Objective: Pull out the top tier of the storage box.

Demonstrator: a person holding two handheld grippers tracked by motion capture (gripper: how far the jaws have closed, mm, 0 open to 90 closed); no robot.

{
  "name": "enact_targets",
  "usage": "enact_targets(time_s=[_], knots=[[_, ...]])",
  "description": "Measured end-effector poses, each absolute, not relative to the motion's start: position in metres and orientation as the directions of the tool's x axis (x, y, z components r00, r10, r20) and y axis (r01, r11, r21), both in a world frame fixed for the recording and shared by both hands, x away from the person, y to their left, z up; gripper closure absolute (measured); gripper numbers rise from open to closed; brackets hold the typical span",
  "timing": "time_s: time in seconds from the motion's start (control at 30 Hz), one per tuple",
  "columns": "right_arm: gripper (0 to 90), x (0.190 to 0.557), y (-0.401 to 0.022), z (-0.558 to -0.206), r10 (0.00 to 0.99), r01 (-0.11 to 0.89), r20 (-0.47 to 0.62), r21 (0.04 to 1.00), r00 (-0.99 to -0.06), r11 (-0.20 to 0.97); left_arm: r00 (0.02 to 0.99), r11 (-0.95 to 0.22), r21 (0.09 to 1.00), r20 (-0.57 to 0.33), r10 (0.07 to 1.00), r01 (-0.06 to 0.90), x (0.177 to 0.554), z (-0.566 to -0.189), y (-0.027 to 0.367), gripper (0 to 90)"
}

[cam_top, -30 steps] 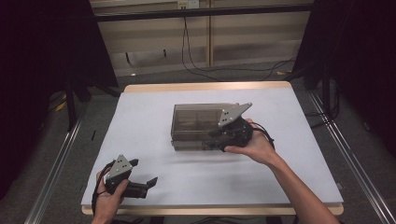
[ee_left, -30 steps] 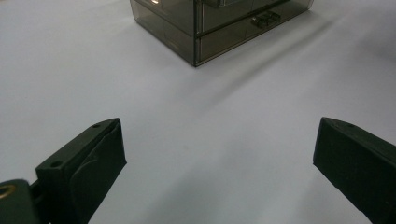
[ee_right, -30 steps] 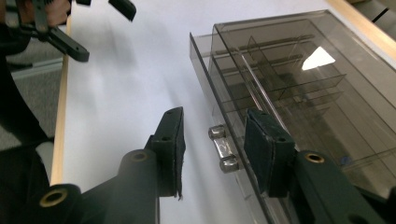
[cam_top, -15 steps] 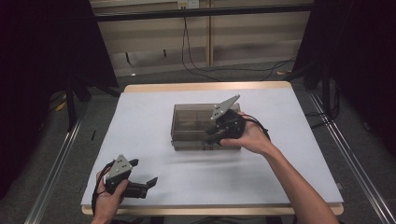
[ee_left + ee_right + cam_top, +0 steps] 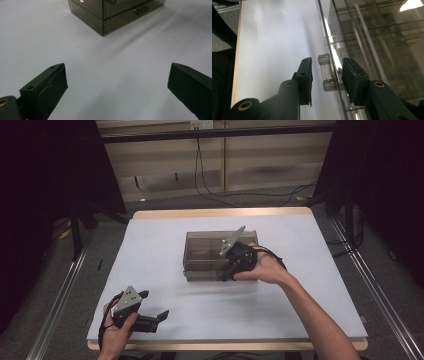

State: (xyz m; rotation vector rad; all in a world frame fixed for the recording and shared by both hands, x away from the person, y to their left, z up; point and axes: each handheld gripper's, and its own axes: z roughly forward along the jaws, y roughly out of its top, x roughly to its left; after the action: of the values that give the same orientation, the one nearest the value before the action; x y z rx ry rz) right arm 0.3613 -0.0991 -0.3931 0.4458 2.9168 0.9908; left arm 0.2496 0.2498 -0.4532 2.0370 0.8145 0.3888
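A smoky see-through drawer box [image 5: 210,251] stands in the middle of the white table. At its front face my right gripper [image 5: 222,276] points down and to the left. In the right gripper view its jaws [image 5: 327,68] straddle a small clear drawer handle [image 5: 324,60] on the box [image 5: 382,45]. A gap shows on each side of the handle, so the pads do not press on it. My left gripper [image 5: 154,304] rests near the table's front left corner, jaws wide apart [image 5: 117,80] over bare table, with the box [image 5: 110,12] farther off.
The white table top [image 5: 150,245] ends in a wooden edge [image 5: 220,213] at the back. Cables [image 5: 210,180] run over the floor behind it. Metal rails [image 5: 55,300] run along the floor at both sides of the table.
My right gripper has slid a little left along the box's front and tilted over, down onto the handle. The left gripper has stayed where it was.
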Motion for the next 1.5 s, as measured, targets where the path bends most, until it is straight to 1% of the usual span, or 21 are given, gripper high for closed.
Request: enact_targets(time_s=[0.17,0.2,0.33,0.4,0.5,0.63,0.73,1.07,1.5], knots=[[62.9,0.362,-0.098,-0.396,0.26,0.249,0.068,0.59,-0.963,0.768,0.735,-0.393,0.828,-0.035,0.677,0.401,0.25,-0.453,0.25,2.4],[66.0,0.361,-0.098,-0.396,0.256,0.244,0.066,0.591,-0.964,0.769,0.735,-0.394,0.827,-0.035,0.677,0.402,0.25,-0.453,0.25,2.5],[67.8,0.361,-0.098,-0.396,0.256,0.242,0.06,0.587,-0.965,0.772,0.732,-0.389,0.828,-0.036,0.68,0.403,0.25,-0.453,0.249,2.4],[72.2,0.361,-0.098,-0.396,0.262,0.243,0.054,0.587,-0.963,0.772,0.733,-0.387,0.829,-0.04,0.679,0.404,0.249,-0.454,0.249,2.4],[74.1,0.36,-0.098,-0.396,0.252,0.24,0.063,0.589,-0.966,0.772,0.733,-0.385,0.829,-0.042,0.679,0.405,0.249,-0.454,0.249,2.4],[74.8,0.358,-0.097,-0.396,0.249,0.242,0.071,0.586,-0.966,0.774,0.733,-0.387,0.828,-0.042,0.679,0.406,0.249,-0.453,0.249,2.4],[75.3,0.358,-0.098,-0.396,0.226,0.224,0.071,0.582,-0.972,0.782,0.732,-0.383,0.831,-0.041,0.68,0.403,0.249,-0.454,0.249,2.4],[75.6,0.354,-0.098,-0.396,0.235,0.236,0.079,0.58,-0.969,0.78,0.733,-0.389,0.829,-0.037,0.679,0.402,0.25,-0.454,0.249,2.4],[76.9,0.347,-0.094,-0.395,0.208,0.21,0.07,0.576,-0.976,0.79,0.731,-0.386,0.83,-0.038,0.681,0.403,0.249,-0.453,0.25,2.3]])
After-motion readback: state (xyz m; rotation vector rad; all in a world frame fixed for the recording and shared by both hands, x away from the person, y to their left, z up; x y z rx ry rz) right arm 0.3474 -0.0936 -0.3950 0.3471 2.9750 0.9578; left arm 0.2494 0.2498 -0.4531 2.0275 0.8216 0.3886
